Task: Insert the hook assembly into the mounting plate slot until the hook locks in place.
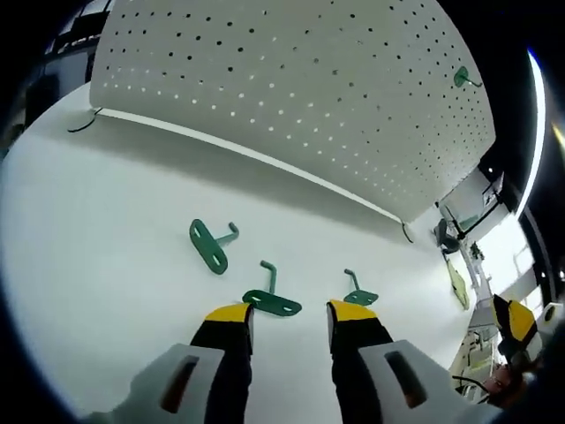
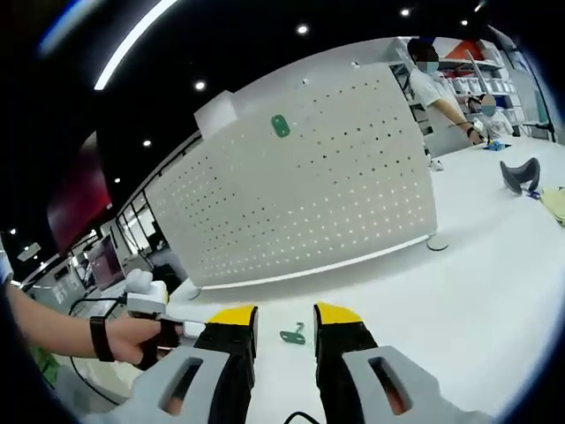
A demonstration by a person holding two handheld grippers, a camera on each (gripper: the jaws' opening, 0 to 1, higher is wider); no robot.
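My left gripper (image 1: 290, 320) is parted wide, nothing between the jaws. Three green hooks lie on the white table (image 1: 88, 265). The middle hook (image 1: 271, 299) sits just ahead of the tips at lower center, base plate running crosswise to my jaws, stem pointing away. Another hook (image 1: 361, 293) is by the right jaw tip, a third hook (image 1: 211, 244) further left. Pegboard (image 1: 291, 97) stands beyond, w/ one hook already mounted (image 1: 463, 79) upper right. My right gripper (image 2: 284, 329) is also parted, empty, facing the board. Left is nearer, I'd say.
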